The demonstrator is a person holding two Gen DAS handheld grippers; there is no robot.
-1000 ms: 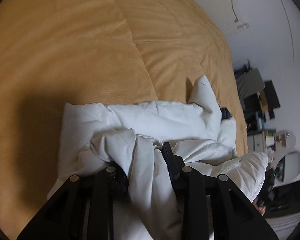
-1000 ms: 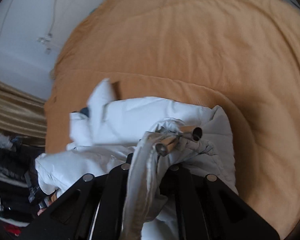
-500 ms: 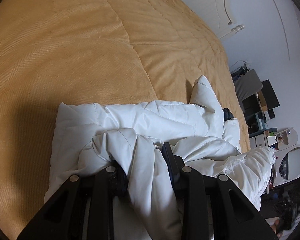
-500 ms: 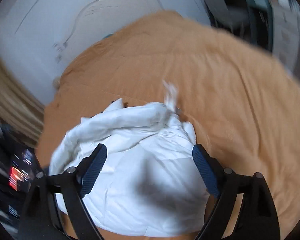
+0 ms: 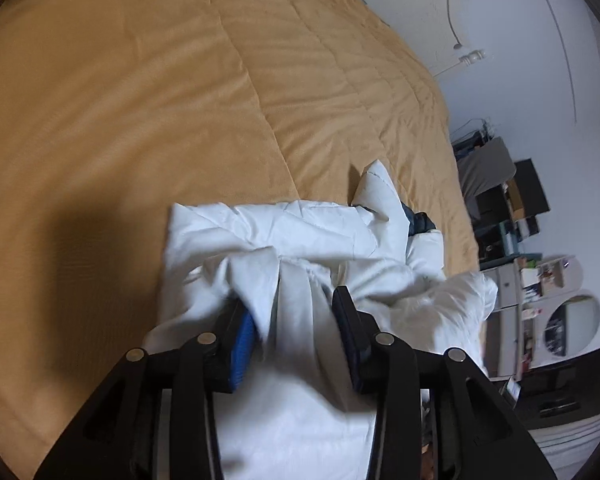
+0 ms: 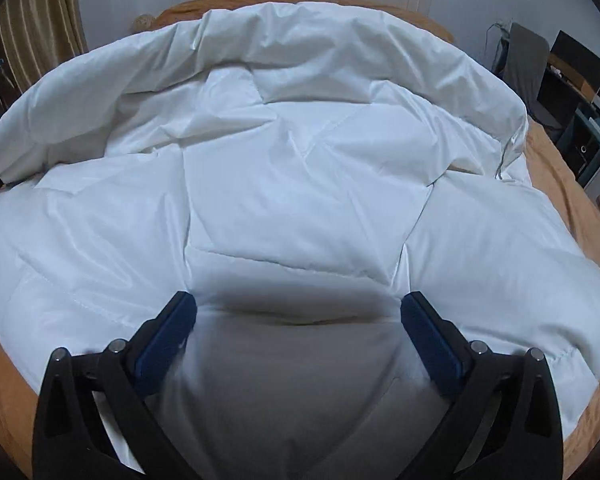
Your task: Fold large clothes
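Orange bedspread (image 5: 140, 100); right jaws wide over jacket (image 6: 300, 184).

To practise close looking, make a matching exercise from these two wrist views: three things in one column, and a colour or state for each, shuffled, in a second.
Things:
1. left gripper
2. right gripper
3. bedspread

States:
A. orange
B. open wide over the flat white jacket
C. fingers round a bunched fold of jacket

Pairs: 1-C, 2-B, 3-A
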